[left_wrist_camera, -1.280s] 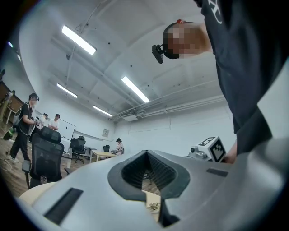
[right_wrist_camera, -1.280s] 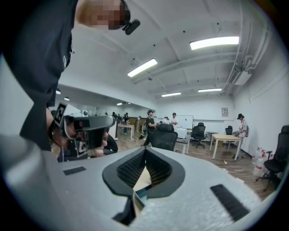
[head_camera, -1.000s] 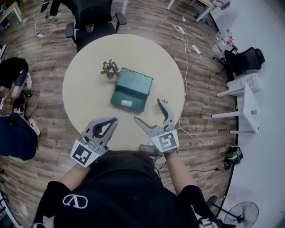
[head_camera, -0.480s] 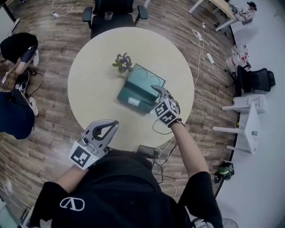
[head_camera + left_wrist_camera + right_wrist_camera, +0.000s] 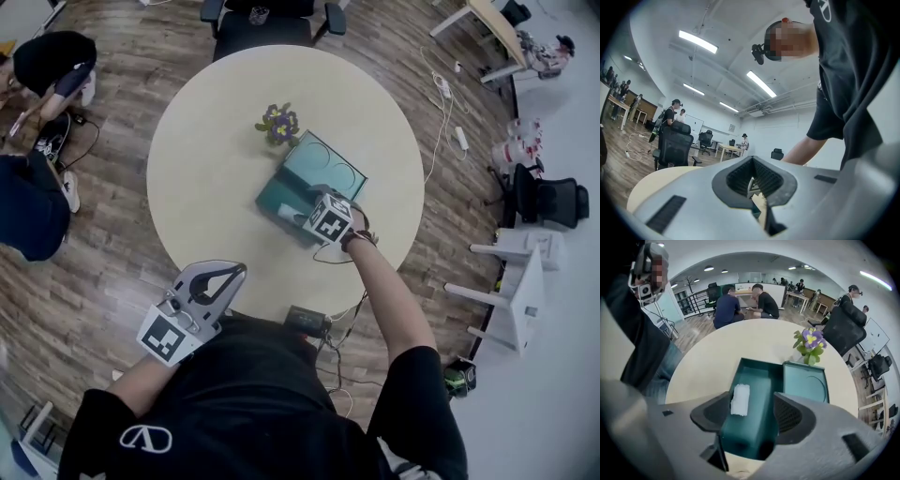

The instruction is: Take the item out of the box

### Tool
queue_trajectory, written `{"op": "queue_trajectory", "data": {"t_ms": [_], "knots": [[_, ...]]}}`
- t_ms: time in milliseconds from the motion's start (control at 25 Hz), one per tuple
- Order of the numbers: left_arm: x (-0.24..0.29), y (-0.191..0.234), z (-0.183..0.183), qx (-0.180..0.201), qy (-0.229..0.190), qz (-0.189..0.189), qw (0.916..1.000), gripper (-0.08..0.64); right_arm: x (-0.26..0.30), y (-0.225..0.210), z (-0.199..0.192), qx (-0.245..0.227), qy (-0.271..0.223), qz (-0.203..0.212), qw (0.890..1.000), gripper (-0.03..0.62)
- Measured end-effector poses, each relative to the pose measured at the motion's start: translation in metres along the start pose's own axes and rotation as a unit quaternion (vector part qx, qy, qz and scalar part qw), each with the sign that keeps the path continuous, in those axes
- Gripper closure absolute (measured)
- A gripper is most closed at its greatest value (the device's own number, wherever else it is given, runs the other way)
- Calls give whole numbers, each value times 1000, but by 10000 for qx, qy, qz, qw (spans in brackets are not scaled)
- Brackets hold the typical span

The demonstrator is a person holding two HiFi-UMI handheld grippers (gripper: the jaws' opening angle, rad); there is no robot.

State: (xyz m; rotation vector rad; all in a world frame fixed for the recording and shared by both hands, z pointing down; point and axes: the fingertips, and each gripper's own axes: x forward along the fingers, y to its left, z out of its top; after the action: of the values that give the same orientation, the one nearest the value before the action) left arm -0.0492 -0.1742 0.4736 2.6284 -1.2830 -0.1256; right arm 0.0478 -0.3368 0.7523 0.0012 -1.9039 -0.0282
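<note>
The open teal box point(image 5: 761, 380) is seen near the middle of the round counter point(image 5: 206, 150). Its lid point(image 5: 805, 383) is laid flat at its 3 o'clock side, and a small pot of flowers point(image 5: 811, 345) is set just beyond at 1 o'clock. The item to be taken out, a small white roll point(image 5: 739, 399), is lying inside the box, close to the 9 o'clock wall.

The right gripper point(image 5: 752, 417) is held above the box. Its fingers are partly spread and closing, with the box floor and the roll's edge between them, and nothing is gripped yet. The left gripper point(image 5: 234, 274) is kept back at the counter's 7 o'clock edge, its fingers brought together on nothing.

If the fingers are closed too early, the roll may be missed. The box wall may also be caught with it, since the roll lies so near that wall. As the box is not steadied, it could be dragged or lifted along, and the flowers knocked.
</note>
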Motion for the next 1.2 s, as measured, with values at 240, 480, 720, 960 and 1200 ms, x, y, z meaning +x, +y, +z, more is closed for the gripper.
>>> {"op": "queue_trajectory", "data": {"t_ms": [240,480,720,960,1200], "knots": [[-3,5,-11,-115,134,149,9997,554,39,4,-16,-127,497,433,9977,304],[-5,10,-18,-109,175,225,9995,555,62,10,-24,-343,893,789,9923,353],[-10,10,-24,-117,219,350,9991,554,73,16,-29,-585,1247,1223,9829,369],[-13,11,-27,-144,231,427,9987,555,78,19,-28,-605,1454,1596,9745,397],[-16,13,-28,-172,253,454,9985,555,74,41,-33,-152,1514,2216,9632,448]]}}
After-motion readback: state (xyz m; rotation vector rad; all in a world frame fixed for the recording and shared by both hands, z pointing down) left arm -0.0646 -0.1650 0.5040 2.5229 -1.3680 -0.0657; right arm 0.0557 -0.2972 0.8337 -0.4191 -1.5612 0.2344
